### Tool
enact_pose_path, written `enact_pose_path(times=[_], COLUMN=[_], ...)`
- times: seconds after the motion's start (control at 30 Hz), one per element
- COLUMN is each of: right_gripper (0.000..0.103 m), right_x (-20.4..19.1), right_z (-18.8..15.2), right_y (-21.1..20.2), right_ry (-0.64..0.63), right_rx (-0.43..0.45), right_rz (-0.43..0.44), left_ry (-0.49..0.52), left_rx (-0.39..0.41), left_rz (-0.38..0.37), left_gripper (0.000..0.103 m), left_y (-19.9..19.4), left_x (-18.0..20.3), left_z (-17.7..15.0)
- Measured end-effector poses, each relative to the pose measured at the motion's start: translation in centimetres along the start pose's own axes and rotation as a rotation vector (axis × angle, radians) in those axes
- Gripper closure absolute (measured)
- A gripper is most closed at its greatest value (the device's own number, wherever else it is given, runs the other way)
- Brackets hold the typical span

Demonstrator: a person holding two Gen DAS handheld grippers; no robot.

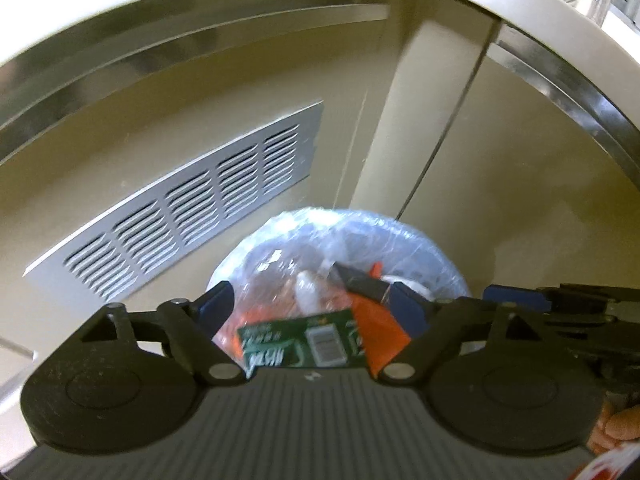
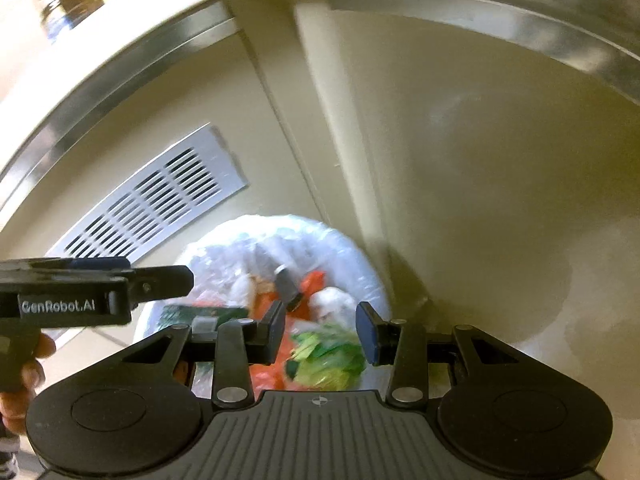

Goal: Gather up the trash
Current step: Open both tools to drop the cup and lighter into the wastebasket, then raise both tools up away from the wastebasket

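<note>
Nearest the lens, the left gripper is hovering over a bin lined with a clear plastic bag, its jaws standing apart with a green printed carton and an orange wrapper showing in the gap; nothing is pressing on the blue pads, so the carton seems to be lying loose on the heap. To its right, the right gripper is pointing down at the same bin with its jaws partly apart and empty, over a green and yellow wrapper. The trash is sitting in the bag against a beige cabinet beside a metal vent grille.

From here, the carton could be slipping off the pile and out over the rim, since the heap looks full. The two grippers are also hanging near each other and could be knocking together.

Blur is smearing the white and dark scraps in the middle, the bin's own body is hidden under the bag, and only fingertips of the person's hands are showing.
</note>
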State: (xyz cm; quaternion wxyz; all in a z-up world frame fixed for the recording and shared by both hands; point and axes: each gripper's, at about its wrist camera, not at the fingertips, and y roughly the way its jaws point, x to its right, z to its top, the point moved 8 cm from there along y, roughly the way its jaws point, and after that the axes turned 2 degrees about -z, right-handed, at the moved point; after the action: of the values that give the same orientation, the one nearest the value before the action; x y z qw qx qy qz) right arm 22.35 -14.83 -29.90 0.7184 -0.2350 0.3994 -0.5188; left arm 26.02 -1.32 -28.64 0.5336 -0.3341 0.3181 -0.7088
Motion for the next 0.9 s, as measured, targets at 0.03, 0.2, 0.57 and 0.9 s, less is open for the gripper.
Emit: enact_pose_path(times=[0.03, 0.2, 0.57, 0.9], right_gripper=[0.069, 0.08, 0.082, 0.082], right_x=[-0.4, -2.4, -2.8, -3.0], right_z=[-0.3, -2.3, -3.9, -3.4], right_y=[0.3, 2.7, 6.9, 6.1], right_ry=[-0.011, -0.079, -0.142, -0.129], right_rx=[-0.011, -0.104, -0.259, -0.234], right_rz=[0.008, 0.034, -0.021, -0.017], left_ry=[-0.007, -0.04, -0.043, -0.023], left_rx=[-0.009, -0.061, -0.151, -0.177], left_rz=[0.003, 0.005, -0.019, -0.006], left_gripper=[0.028, 0.062, 0.079, 0.078], left_y=[-0.1, 0.4, 3.8, 4.4], left_x=[-0.2, -1.3, -1.6, -1.8], left_z=[-0.4, -2.3, -4.5, -4.2])
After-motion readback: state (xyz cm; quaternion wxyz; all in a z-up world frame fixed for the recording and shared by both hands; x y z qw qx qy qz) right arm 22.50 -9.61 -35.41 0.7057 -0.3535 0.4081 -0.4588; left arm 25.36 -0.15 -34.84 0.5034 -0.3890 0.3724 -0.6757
